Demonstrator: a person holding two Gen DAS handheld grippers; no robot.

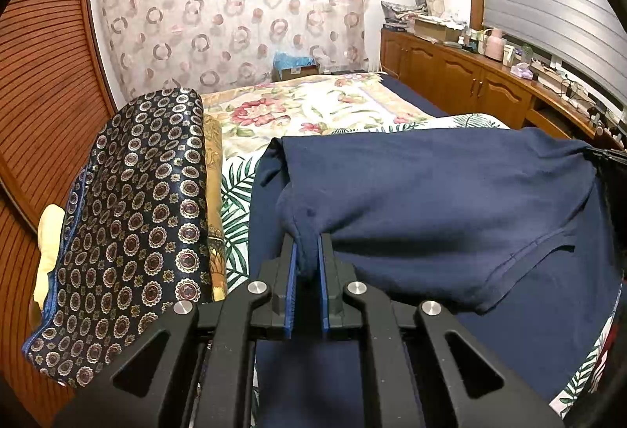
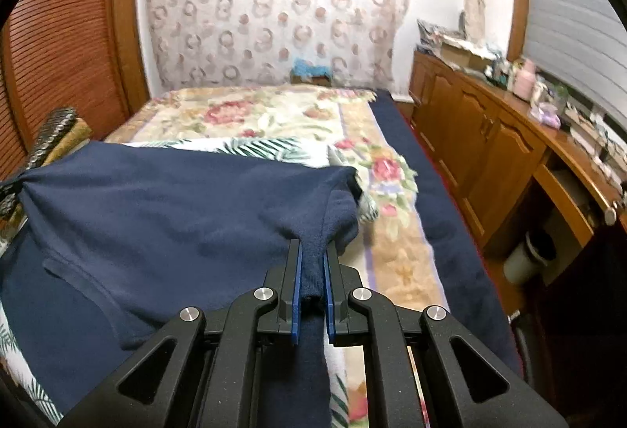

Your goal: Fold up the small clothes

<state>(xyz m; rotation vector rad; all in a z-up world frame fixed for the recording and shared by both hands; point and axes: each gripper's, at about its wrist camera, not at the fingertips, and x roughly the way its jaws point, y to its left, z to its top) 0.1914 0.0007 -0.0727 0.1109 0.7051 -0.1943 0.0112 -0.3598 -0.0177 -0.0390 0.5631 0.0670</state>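
While both grippers pinch it, the blue shirt [image 1: 431, 193] hangs over the bed [image 1: 313, 103].
Left gripper [image 1: 307, 251] and right gripper [image 2: 312, 263] have jaws closed tight on shirt cloth, low in each frame.

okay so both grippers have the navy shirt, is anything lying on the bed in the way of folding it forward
Nothing visible blocks it. The left gripper and right gripper each pinch the navy shirt; beyond it the bed shows only its covers. The patterned cloth pile sits off to the left.

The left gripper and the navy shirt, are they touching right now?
Touching. The left wrist view shows the left gripper with its blue pads closed on a bunched fold of the navy shirt, the cloth pinched between them.
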